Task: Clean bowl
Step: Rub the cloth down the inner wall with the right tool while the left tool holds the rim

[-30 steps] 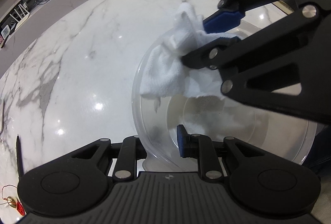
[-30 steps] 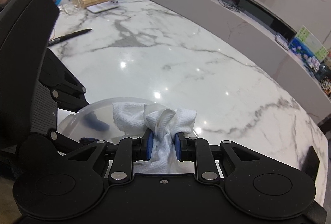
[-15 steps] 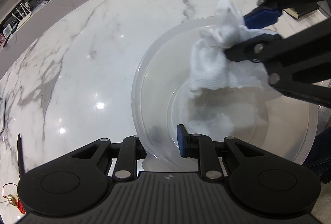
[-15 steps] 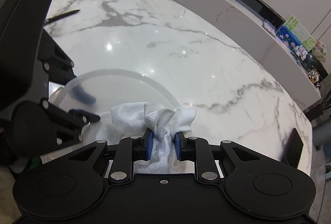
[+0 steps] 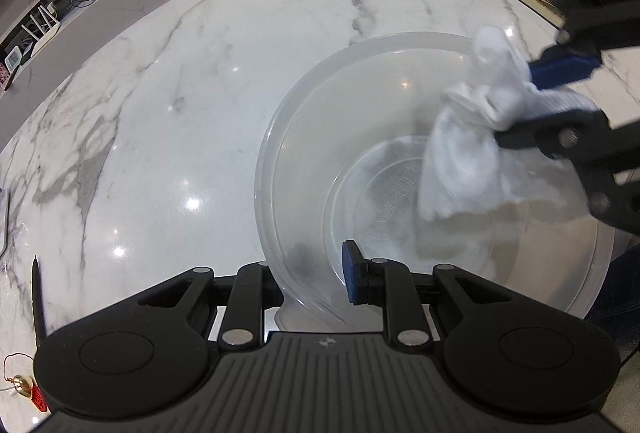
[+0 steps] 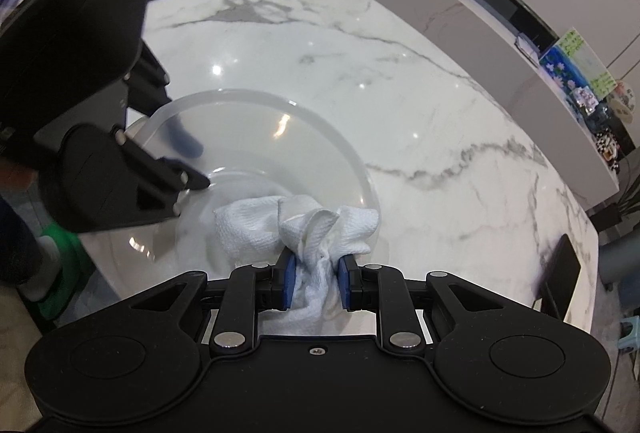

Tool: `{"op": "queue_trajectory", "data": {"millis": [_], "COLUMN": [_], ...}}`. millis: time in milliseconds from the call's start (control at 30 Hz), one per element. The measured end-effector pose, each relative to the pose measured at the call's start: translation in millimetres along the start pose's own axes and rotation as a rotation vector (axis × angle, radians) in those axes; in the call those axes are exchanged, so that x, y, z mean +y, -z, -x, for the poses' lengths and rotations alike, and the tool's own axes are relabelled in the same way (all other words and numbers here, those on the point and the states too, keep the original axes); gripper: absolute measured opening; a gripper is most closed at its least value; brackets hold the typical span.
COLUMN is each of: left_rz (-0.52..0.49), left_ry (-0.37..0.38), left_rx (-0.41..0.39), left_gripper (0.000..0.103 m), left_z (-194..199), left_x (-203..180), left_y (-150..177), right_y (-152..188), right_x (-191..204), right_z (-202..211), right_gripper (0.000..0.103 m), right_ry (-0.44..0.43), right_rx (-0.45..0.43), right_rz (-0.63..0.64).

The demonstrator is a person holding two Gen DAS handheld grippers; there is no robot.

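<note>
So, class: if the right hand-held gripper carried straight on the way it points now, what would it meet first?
Most likely the inside of the clear bowl. The right hand-held gripper, shut on the white cloth, points down into it, so the cloth would probably press on the bowl's floor or far wall first; depth is unclear.

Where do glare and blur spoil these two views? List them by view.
Left wrist view: bright lamp spots glare on the marble table, and the right gripper and white cloth are motion-smeared. Right wrist view: the left gripper is blurred, with glare on the clear bowl; fisheye bends the far counter.
</note>
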State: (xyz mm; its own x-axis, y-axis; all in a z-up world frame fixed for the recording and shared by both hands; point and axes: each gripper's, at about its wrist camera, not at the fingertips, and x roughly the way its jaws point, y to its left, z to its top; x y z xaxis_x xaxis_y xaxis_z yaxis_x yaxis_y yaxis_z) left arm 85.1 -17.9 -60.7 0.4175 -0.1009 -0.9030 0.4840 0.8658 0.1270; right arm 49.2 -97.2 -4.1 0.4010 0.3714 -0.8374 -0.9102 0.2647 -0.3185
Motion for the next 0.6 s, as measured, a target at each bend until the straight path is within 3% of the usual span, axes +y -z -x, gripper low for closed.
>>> {"op": "queue_trajectory", "data": {"millis": [600], "left_rz": [-0.044], "left_ry": [0.007], "left_rx": [-0.003], "left_gripper": [0.019], "left_z": [3], "left_x": [-9], "left_y": [2], "right_y": [-5], "right_x": [-9], "right_z": [-7], "right_gripper": [0.018], "right_ry": [0.023], "right_rx": [-0.046], "right_rz": [-0.023]}}
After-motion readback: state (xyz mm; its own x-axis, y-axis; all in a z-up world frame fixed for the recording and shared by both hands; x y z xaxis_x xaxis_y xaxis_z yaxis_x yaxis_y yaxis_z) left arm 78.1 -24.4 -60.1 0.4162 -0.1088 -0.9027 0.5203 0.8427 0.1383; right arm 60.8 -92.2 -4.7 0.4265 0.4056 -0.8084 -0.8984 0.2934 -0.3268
